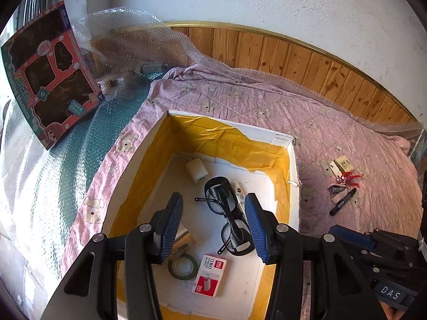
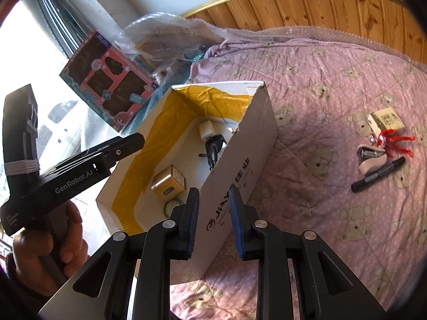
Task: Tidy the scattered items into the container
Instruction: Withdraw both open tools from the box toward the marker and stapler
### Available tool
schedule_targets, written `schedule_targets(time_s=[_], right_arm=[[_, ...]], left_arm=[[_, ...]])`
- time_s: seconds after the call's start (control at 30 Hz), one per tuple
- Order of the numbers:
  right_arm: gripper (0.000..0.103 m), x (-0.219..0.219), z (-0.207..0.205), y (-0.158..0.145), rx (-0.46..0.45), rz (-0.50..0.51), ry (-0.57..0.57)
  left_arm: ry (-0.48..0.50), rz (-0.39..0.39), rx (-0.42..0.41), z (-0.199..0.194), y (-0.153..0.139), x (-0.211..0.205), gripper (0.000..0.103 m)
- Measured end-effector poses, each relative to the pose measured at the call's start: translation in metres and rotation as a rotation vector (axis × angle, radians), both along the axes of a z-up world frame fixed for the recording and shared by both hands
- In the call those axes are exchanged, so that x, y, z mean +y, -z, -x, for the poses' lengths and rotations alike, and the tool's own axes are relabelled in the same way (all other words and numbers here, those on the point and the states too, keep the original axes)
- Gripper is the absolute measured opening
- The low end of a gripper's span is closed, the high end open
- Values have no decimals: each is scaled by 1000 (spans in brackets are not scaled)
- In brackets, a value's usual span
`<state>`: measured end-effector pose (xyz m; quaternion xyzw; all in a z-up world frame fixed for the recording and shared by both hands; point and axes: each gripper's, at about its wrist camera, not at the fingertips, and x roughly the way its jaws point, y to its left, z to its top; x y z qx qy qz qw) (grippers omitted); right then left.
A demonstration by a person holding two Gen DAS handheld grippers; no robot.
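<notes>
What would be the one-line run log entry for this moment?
left gripper: open, over box | right gripper: open, empty, beside box | in box: glasses, staples | on quilt: marker, stapler

White wall (image 1: 267,5) above wood panelling (image 1: 293,61), pink quilt (image 2: 333,213) below

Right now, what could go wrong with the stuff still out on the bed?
The black marker, stapler and red string lie bunched together on the quilt, so the open right gripper may snag the string or nudge a neighbour when it picks one. The marker is round and might roll. In the box, the glasses lie bare below the left gripper; anything dropped could land on them.
</notes>
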<state>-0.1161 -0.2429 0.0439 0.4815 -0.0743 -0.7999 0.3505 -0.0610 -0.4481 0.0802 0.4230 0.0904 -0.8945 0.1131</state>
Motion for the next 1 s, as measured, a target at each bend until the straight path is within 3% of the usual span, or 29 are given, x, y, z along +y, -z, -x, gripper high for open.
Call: schedule_targets(time_s=[0.27, 0.6, 1.0], right_arm=[[27, 42, -7, 3, -41, 73, 56], [27, 98, 0, 28, -115, 143, 149], [27, 169, 13, 65, -193, 179, 276]], left_arm=[[36, 23, 14, -12, -9, 32, 50], [106, 46, 31, -10, -18, 81, 53], [192, 25, -19, 14, 7, 137, 53]])
